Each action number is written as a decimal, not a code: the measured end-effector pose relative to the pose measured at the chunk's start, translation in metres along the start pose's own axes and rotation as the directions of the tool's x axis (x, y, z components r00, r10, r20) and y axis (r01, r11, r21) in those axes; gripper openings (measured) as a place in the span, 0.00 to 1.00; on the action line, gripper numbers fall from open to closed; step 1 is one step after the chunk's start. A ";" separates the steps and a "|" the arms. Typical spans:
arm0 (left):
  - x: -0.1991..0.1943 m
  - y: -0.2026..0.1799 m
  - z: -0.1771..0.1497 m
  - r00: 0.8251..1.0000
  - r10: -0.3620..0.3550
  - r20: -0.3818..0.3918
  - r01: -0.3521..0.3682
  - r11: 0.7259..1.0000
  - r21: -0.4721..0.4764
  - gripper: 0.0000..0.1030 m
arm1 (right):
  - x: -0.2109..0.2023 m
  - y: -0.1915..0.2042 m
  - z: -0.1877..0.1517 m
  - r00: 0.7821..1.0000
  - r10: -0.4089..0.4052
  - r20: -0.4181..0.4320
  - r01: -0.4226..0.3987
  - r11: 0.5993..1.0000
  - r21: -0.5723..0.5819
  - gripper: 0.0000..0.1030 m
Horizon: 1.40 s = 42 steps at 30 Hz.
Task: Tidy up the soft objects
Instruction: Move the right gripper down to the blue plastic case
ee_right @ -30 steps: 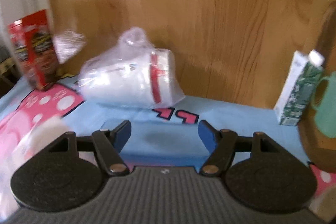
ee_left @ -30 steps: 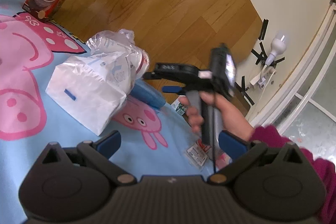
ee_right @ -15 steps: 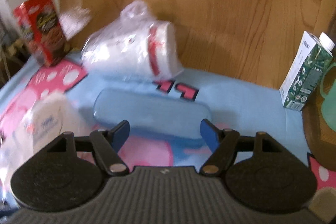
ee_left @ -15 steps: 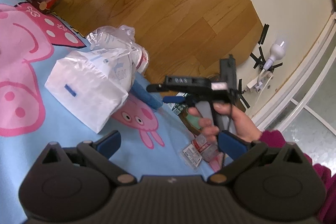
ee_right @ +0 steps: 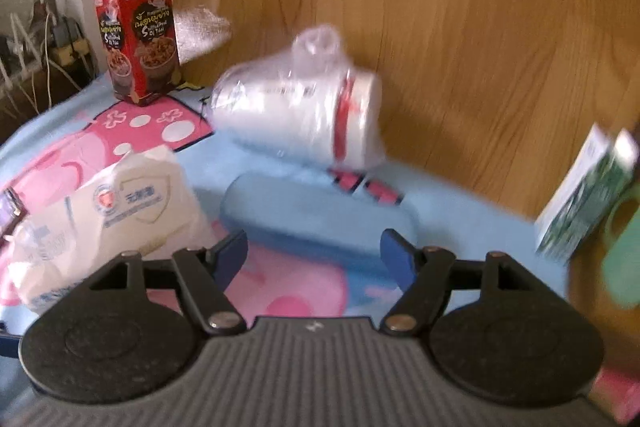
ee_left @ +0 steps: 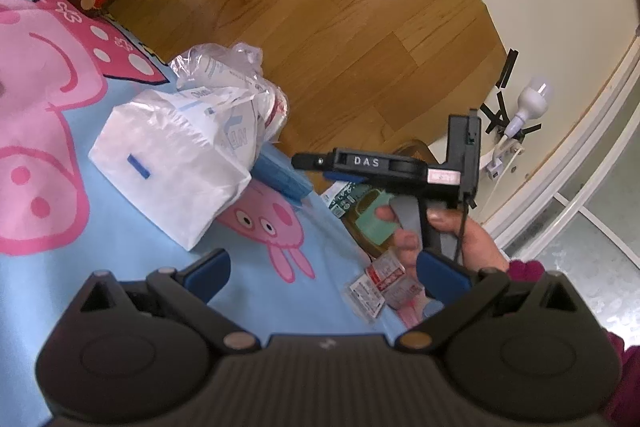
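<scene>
A white soft pack of tissues (ee_left: pixel 172 171) lies on its side on a light blue blanket with pink cartoon pigs (ee_left: pixel 48 267); in the right wrist view the same pack (ee_right: pixel 120 211) sits just left of the right gripper's blue fingers. Touching its far side is a clear plastic bag holding a stack of white cups with a red band (ee_right: pixel 304 115), lying on its side at the blanket's edge next to the wooden floor (ee_left: pixel 320 7). Between the pack and the bag of cups lies a closed blue case (ee_right: pixel 320 215); what it contains cannot be seen. A red cereal box (ee_right: pixel 138 35) stands upright, closed, at the far corner of the blanket. To the right, blurred, stand a green and white carton (ee_right: pixel 584 195) and a mint green mug (ee_left: pixel 376 221). A few small sachets (ee_left: pixel 376 285) lie near the blanket's near edge. The right gripper (ee_right: pixel 314 255) has its jaws apart with nothing between them, above the case. The left gripper (ee_left: pixel 320 273) is likewise spread wide and empty. A hand (ee_left: pixel 452 239) holds the right gripper's handle.
</scene>
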<state>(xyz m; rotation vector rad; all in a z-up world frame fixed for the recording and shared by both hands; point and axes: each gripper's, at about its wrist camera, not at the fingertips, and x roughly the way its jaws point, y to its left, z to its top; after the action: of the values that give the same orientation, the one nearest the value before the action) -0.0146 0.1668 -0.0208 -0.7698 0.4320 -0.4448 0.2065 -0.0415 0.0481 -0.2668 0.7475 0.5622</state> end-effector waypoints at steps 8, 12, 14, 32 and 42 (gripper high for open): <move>0.001 0.004 0.001 1.000 -0.003 -0.004 0.003 1.000 -0.027 1.00 | 0.045 -0.017 0.020 1.000 0.004 -0.014 -0.005 0.999 -0.033 0.81; 0.001 0.005 0.001 1.000 -0.005 -0.005 0.004 0.999 -0.040 1.00 | 0.069 -0.040 0.032 0.997 0.019 -0.075 -0.005 0.983 0.182 0.82; 0.001 0.006 0.001 1.000 -0.005 -0.005 0.005 0.999 -0.045 1.00 | 0.079 -0.058 0.036 0.988 0.064 -0.137 -0.014 0.942 0.336 0.82; 0.000 0.008 0.000 1.000 -0.007 0.000 0.007 0.999 -0.052 1.00 | -0.025 -0.025 -0.027 0.980 0.191 -0.062 -0.169 0.951 0.260 0.81; 0.000 0.010 0.000 1.000 0.001 -0.001 -0.001 0.998 -0.058 1.00 | 0.015 -0.003 -0.014 0.992 0.071 -0.103 -0.072 0.997 -0.014 0.83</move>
<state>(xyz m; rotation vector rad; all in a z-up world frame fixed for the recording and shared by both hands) -0.0121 0.1726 -0.0279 -0.8252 0.4476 -0.4329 0.2087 -0.0440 0.0278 -0.2879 0.8547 0.6266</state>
